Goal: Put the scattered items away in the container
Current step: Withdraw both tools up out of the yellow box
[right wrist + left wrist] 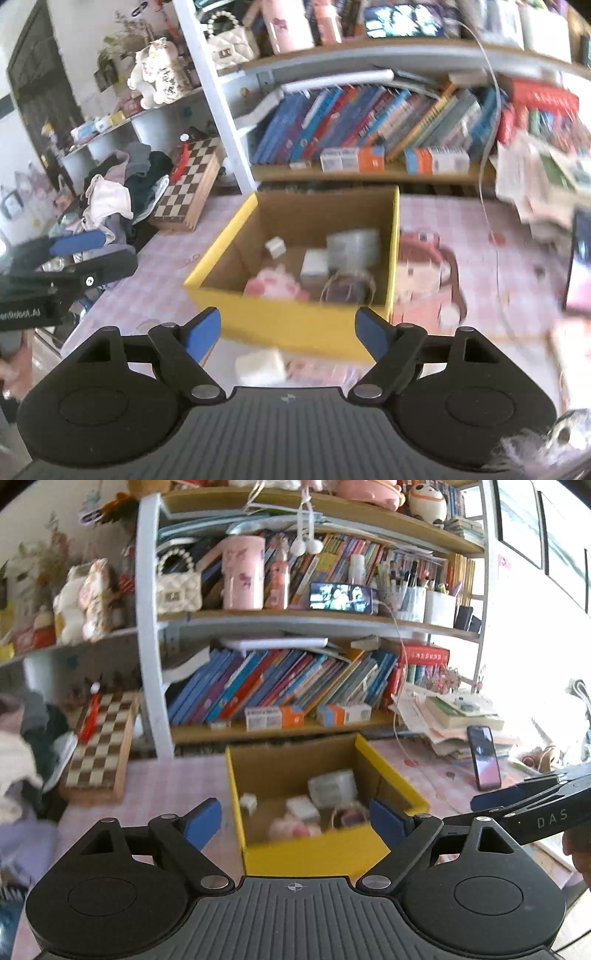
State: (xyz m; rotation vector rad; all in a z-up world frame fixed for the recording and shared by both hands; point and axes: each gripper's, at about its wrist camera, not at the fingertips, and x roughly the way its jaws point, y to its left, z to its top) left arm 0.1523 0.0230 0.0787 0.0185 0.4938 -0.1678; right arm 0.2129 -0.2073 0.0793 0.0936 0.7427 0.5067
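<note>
A yellow-rimmed cardboard box (388,771) stands on the pink checked table; it also shows in the right wrist view (284,317). Inside lie a pink plush (275,286), small white blocks (314,264), a clear packet (352,243) and a bracelet-like ring (347,288). A white block (260,365) lies on the table in front of the box, just ahead of my right gripper (286,334), which is open and empty. My left gripper (295,821) is open and empty, just before the box's near wall. The right gripper shows from the side in the left wrist view (517,797).
A bookshelf (295,686) stands behind the box. A chessboard (99,746) and a heap of clothes (110,192) lie to the left. A phone (484,757) and stacked papers (454,712) are on the right.
</note>
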